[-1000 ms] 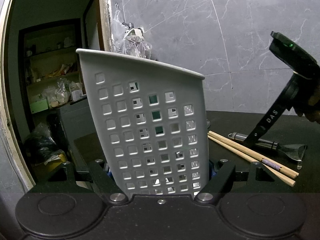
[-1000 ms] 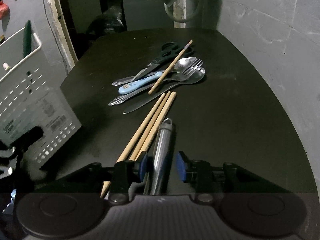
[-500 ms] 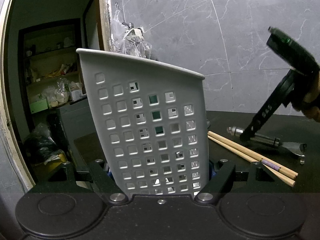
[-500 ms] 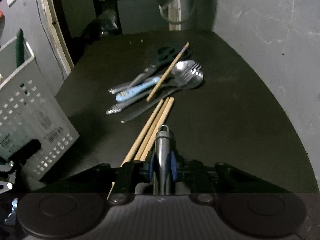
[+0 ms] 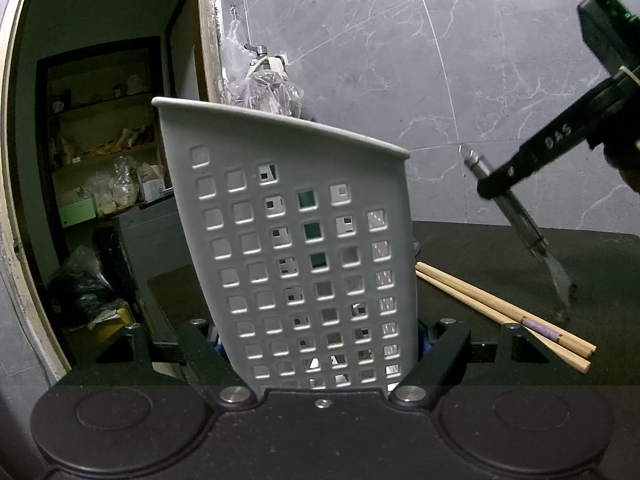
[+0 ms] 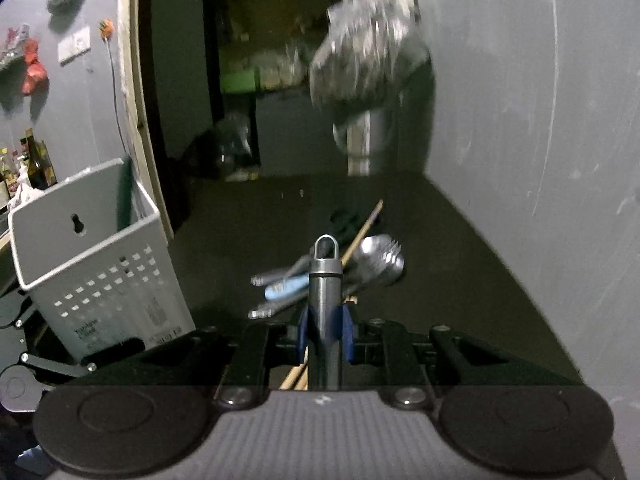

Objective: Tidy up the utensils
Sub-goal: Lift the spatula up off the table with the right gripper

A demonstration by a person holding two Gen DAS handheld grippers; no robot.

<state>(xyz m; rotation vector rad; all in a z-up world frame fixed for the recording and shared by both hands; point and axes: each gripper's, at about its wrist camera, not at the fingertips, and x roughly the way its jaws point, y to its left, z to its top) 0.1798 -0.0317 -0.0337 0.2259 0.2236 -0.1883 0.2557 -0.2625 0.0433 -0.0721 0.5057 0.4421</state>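
Note:
My left gripper (image 5: pixel 320 344) is shut on the grey perforated utensil basket (image 5: pixel 304 248) and holds it tilted; the basket also shows in the right wrist view (image 6: pixel 100 268). My right gripper (image 6: pixel 325 330) is shut on the metal-handled peeler (image 6: pixel 325 280), lifted off the black table, handle loop pointing away. From the left wrist view the right gripper (image 5: pixel 492 186) holds the peeler (image 5: pixel 520 224) slanted, blade end down near the table. Two wooden chopsticks (image 5: pixel 500 312) lie on the table by the basket.
A pile of cutlery (image 6: pixel 340 268) lies mid-table: spoon, fork, blue-handled utensil, black scissors and one chopstick. A grey marble wall (image 5: pixel 440 80) borders the table. A doorway with shelves (image 5: pixel 100 152) is on the left. A plastic-wrapped tap (image 6: pixel 368 52) hangs on the wall.
My right gripper closed on the peeler's handle and lifted it off the table, tilting it up. The left gripper and basket stayed still.

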